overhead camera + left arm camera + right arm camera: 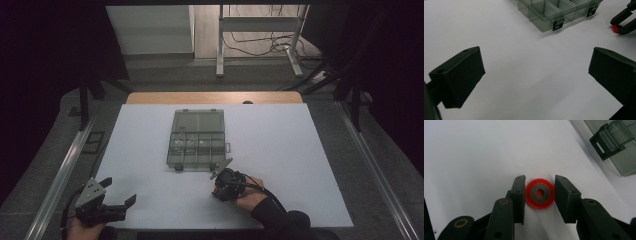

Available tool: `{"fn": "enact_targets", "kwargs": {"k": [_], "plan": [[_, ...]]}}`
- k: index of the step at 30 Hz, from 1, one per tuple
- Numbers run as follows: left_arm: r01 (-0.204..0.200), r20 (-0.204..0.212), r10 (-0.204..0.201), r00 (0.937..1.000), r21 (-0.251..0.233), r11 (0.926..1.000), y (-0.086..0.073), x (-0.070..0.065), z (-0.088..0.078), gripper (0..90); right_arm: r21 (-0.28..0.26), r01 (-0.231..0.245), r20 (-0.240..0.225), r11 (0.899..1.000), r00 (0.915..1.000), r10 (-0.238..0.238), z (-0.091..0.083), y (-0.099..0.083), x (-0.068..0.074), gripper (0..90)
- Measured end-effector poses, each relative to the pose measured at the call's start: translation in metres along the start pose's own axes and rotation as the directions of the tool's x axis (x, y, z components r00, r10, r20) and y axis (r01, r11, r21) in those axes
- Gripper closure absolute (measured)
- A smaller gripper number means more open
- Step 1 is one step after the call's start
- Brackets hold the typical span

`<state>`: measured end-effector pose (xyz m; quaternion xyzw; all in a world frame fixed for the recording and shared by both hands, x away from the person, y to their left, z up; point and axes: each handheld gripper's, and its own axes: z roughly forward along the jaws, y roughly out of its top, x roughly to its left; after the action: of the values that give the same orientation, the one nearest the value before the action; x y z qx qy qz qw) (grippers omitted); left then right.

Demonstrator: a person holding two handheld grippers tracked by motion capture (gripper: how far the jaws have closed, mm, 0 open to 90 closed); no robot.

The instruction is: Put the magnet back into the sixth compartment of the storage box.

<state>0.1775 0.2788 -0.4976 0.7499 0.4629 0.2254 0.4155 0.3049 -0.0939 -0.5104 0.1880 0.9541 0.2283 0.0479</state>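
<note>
Between the right gripper's [539, 195] jaws lies a red disc [539, 193] with a grey ring at its middle, flat on the white table [474, 152]. The jaws stand narrow, their pads pressed to the disc's two sides, so it is gripped while still on the surface. From the left gripper view the same disc [616, 28] peeks out red between the far black jaw tips. Just beyond it sits a clear box [621, 147] of compartments, its black latch [605, 143] facing the gripper. From the high view the right gripper [220, 186] is at the box's [196, 139] near right corner, the hand [247, 195] behind it and a cable trailing over the wrist. Some of the middle compartments hold small pale pieces, too small to tell apart. Well apart, near the table's front left corner, the left gripper [117, 192] rests in its hand, jaws wide with only bare table between them.
</note>
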Motion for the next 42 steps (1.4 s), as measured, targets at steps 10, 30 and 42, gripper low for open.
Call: {"fn": "enact_targets", "kwargs": {"k": [10, 30, 42], "plan": [[-0.005, 0.0, 0.005, 1.0, 0.002, 1.0, 0.0, 0.0, 0.0, 0.7, -0.008, -0.013, -0.011, 1.0, 0.9999, 0.012, -0.001, -0.001, -0.001, 62.5], [-0.008, 0.001, 0.008, 1.0, 0.001, 1.0, 0.0, -0.001, 0.0, 0.7, -0.093, -0.034, -0.038, 0.995, 0.9988, 0.031, -0.014, -0.002, -0.01, 62.5], [-0.009, 0.0, 0.009, 1.0, 0.001, 1.0, 0.0, -0.001, 0.0, 0.7, -0.127, -0.061, -0.04, 0.99, 0.9976, 0.057, -0.022, 0.0, -0.014, 62.5]]}}
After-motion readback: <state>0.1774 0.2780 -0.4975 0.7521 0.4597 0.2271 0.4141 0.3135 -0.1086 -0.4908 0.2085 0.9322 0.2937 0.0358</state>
